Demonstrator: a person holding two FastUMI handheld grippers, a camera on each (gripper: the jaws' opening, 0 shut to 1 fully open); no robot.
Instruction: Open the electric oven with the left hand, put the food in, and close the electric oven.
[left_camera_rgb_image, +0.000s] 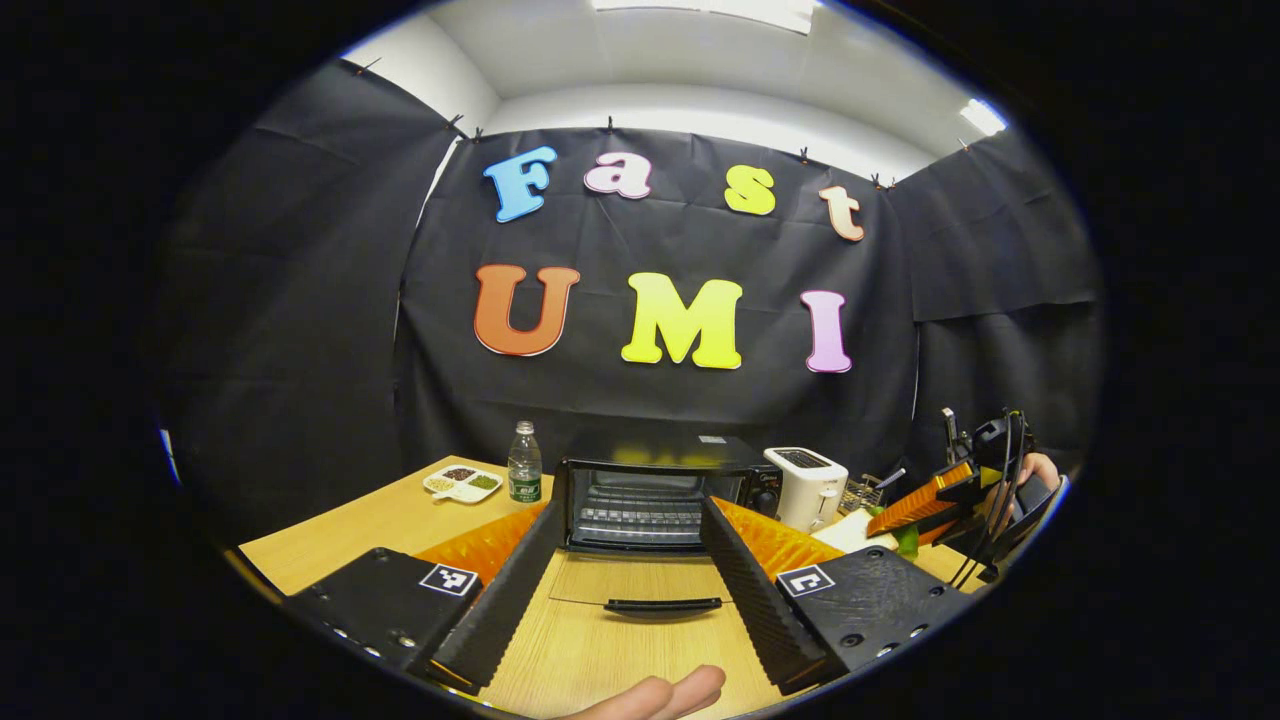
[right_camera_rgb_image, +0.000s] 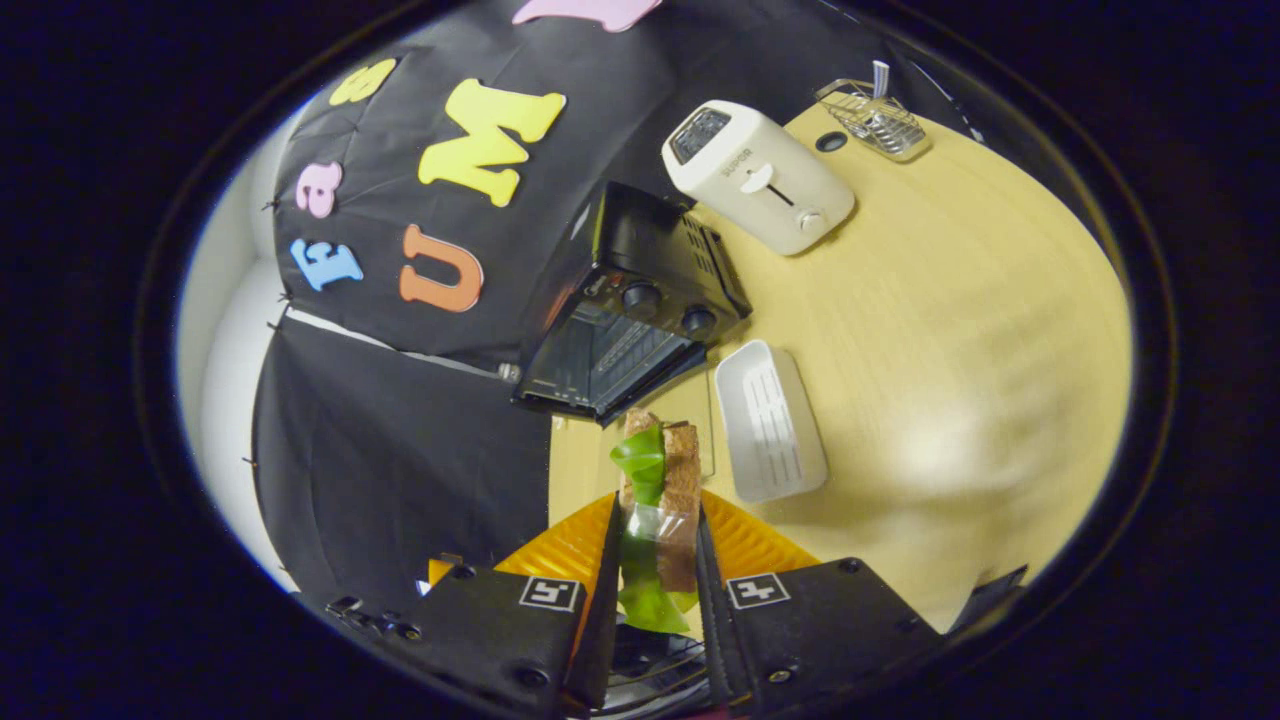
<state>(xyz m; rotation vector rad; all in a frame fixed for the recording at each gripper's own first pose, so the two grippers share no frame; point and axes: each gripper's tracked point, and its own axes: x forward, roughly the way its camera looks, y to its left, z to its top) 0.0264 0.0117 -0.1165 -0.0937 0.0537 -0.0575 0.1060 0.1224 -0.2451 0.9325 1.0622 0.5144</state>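
Note:
The black electric oven (left_camera_rgb_image: 650, 495) stands at the back of the wooden table with its glass door (left_camera_rgb_image: 600, 580) lowered flat toward me, door handle (left_camera_rgb_image: 663, 605) nearest. My left gripper (left_camera_rgb_image: 632, 510) is open, its fingers spread wide on either side of the door and touching nothing. In the right gripper view a sandwich (right_camera_rgb_image: 680, 480) of brown bread and green lettuce is pinched in my right gripper (right_camera_rgb_image: 655, 510), held in the air in front of the open oven (right_camera_rgb_image: 630, 310). The right gripper (left_camera_rgb_image: 935, 500) also appears to the right of the oven.
A white toaster (left_camera_rgb_image: 805, 485) (right_camera_rgb_image: 755, 175) stands right of the oven, with a wire rack (right_camera_rgb_image: 880, 120) beyond it. A white tray (right_camera_rgb_image: 770, 420) lies in front of the oven's right side. A bottle (left_camera_rgb_image: 524, 463) and a snack dish (left_camera_rgb_image: 462, 483) sit to its left.

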